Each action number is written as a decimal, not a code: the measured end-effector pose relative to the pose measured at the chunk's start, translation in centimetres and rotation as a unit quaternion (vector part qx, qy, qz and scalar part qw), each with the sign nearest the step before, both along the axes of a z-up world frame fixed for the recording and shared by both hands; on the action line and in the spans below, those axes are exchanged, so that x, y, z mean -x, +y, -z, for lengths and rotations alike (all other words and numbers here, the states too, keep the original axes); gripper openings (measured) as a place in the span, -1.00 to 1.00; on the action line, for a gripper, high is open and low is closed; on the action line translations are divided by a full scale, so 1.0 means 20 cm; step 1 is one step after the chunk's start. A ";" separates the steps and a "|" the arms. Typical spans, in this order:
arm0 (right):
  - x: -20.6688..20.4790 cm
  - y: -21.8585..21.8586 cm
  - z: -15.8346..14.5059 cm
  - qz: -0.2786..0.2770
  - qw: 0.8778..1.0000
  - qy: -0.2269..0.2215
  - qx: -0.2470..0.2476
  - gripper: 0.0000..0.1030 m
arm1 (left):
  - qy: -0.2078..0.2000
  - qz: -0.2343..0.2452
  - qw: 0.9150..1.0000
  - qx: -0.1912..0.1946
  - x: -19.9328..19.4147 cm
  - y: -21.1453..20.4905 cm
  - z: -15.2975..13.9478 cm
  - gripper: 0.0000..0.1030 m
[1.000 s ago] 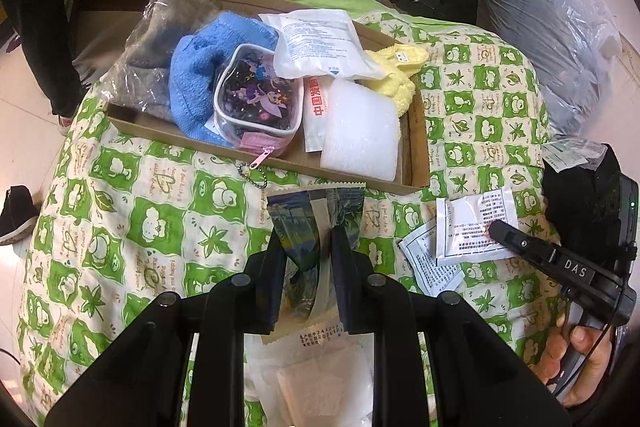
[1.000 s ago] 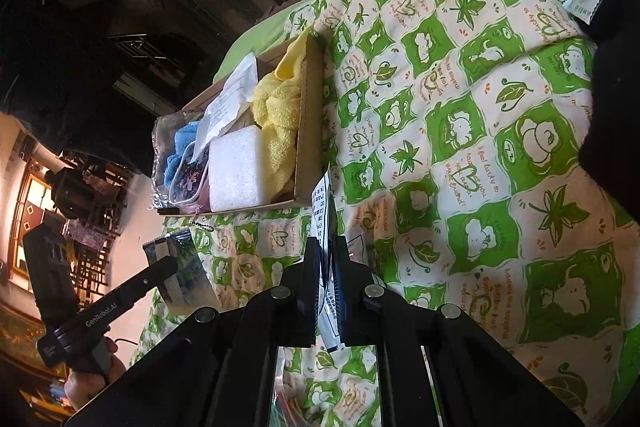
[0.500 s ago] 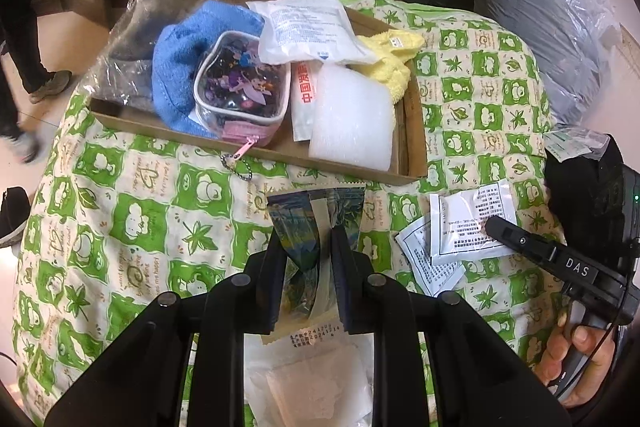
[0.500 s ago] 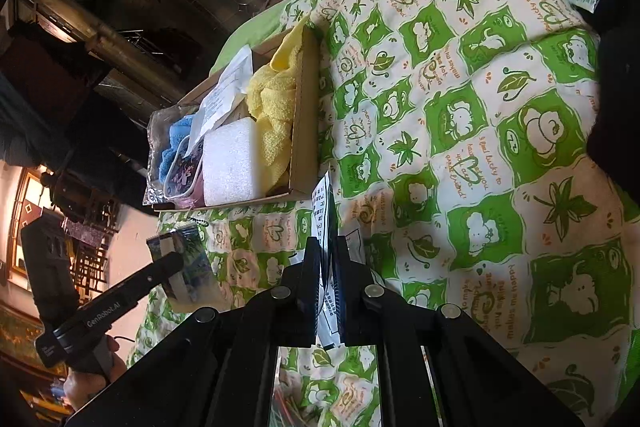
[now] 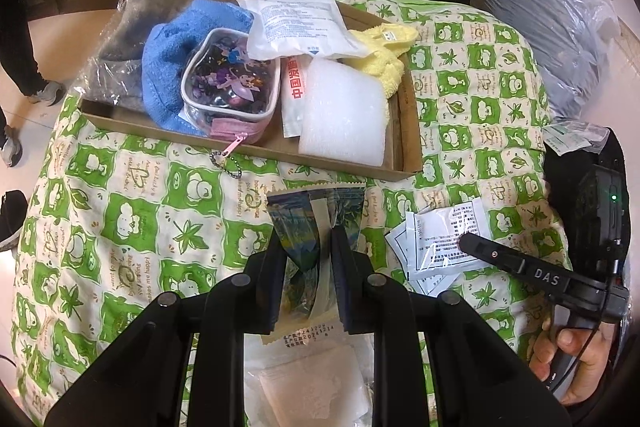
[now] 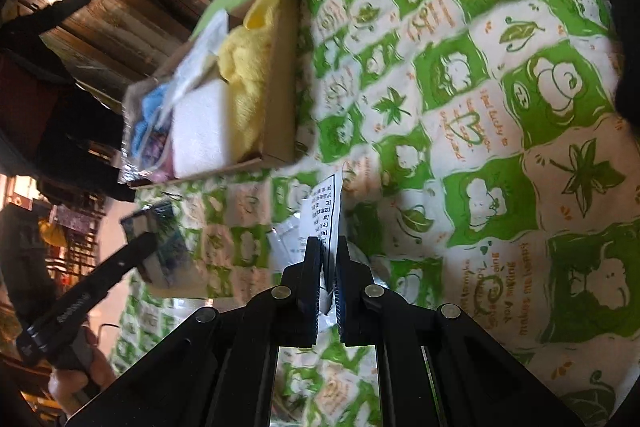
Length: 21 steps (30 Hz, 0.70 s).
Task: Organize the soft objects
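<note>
Left-wrist view: left gripper (image 5: pixel 306 247) is clamped on a blue-green sachet (image 5: pixel 316 219), long axis pointing ahead at the cardboard tray (image 5: pixel 408 143), which lies just beyond over the green quilt (image 5: pixel 120 227); this hand is nearer. Right-wrist view: right gripper (image 6: pixel 328 259), rolled sideways, pinches a white printed packet (image 6: pixel 326 207); tray up-left.

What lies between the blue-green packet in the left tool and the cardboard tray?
Only bare quilt separates the packet and tray; left wrist view shows it.
</note>
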State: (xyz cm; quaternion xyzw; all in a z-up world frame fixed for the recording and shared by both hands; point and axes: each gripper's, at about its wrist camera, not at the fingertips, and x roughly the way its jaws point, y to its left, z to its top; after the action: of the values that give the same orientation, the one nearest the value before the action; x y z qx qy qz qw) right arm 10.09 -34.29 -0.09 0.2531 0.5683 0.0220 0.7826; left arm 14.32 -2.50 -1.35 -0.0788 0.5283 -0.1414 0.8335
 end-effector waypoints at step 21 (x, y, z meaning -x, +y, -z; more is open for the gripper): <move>-0.06 0.05 0.10 -0.024 0.999 0.031 0.029 -0.82 | 0.002 0.011 1.000 -0.001 0.01 -0.04 0.00 -0.63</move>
State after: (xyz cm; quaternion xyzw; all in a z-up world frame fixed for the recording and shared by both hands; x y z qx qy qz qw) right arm 11.28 -33.36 -2.19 0.2169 0.5983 0.0162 0.7712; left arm 14.19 -3.32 -1.38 -0.0730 0.5312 -0.1496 0.8307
